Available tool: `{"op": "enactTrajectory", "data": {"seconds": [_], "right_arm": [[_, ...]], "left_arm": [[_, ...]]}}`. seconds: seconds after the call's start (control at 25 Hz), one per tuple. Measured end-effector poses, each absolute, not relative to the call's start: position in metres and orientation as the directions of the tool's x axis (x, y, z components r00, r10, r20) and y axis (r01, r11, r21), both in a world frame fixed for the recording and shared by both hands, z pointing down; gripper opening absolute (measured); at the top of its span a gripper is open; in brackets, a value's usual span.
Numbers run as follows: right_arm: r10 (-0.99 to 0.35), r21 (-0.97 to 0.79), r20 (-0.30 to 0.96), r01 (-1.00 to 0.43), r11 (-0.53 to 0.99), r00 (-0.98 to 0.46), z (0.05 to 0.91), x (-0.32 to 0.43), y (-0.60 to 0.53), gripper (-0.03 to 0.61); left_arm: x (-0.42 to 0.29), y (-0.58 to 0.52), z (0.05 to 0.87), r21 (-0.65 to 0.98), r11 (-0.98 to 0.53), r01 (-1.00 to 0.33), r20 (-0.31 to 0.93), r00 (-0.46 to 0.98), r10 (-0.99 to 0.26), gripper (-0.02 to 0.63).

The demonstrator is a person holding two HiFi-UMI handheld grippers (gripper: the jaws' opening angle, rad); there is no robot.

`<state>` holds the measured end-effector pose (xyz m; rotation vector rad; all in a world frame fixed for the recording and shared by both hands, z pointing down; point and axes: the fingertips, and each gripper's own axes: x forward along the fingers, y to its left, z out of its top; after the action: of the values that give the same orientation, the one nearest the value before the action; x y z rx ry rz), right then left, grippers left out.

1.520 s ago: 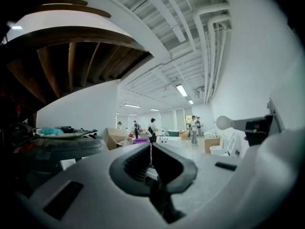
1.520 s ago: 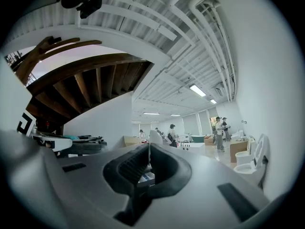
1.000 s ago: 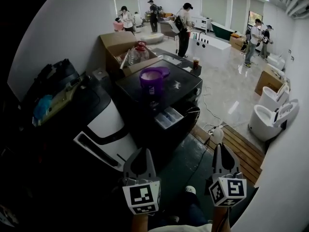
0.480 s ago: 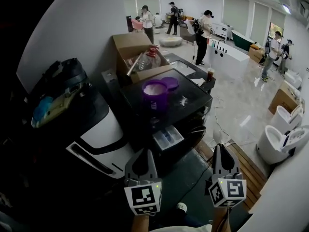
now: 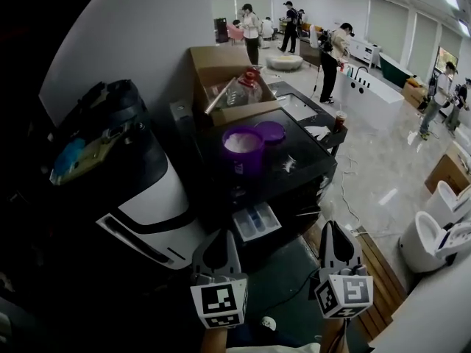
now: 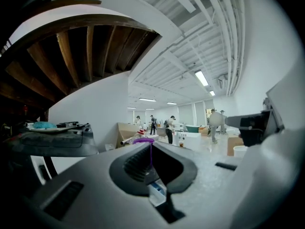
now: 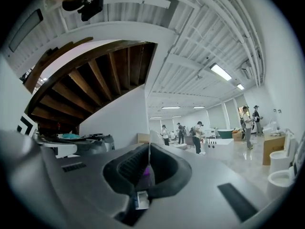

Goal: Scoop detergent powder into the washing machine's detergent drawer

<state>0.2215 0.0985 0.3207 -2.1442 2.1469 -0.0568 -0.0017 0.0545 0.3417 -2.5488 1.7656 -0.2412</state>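
A black washing machine (image 5: 294, 169) stands ahead of me. On its top sits a purple tub (image 5: 243, 147) filled with pale detergent powder, its purple lid (image 5: 271, 131) lying beside it. The white detergent drawer (image 5: 255, 221) is pulled out of the machine's front. My left gripper (image 5: 218, 235) and right gripper (image 5: 331, 228) hang low, short of the machine, both shut and holding nothing. In the left gripper view the left gripper (image 6: 151, 148) points at the tub (image 6: 143, 140), with the drawer (image 6: 156, 194) below. The right gripper (image 7: 149, 150) is also aimed at the drawer (image 7: 141, 199).
A white-and-black appliance (image 5: 151, 197) stands left of the machine. Behind the machine is a cardboard box (image 5: 221, 68) holding bottles. A wooden pallet (image 5: 372, 250) and white toilets (image 5: 434, 234) are at the right. Several people stand far back in the hall.
The head view has swung and drawn nearer: the washing machine and its open drawer now sit lower in the frame, closer to both grippers. The grippers stay low and shut.
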Motion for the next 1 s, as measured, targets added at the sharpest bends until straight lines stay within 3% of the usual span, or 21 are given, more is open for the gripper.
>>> {"op": "enactTrajectory", "data": {"seconds": [0.48,1.0], "right_arm": [[-0.997,-0.102,-0.031,-0.992,0.076,-0.073,0.333,0.215,0.028,0.020],[-0.996,-0.067,-0.030,-0.994,0.091,-0.089,0.322,0.206,-0.120,0.020]], "left_arm": [[-0.004,-0.003,0.352,-0.116,-0.307,-0.944,0.123,0.293,-0.948,0.009],[0.005,-0.155,0.344,-0.099,-0.333,-0.938,0.102,0.323,-0.941,0.009]]}}
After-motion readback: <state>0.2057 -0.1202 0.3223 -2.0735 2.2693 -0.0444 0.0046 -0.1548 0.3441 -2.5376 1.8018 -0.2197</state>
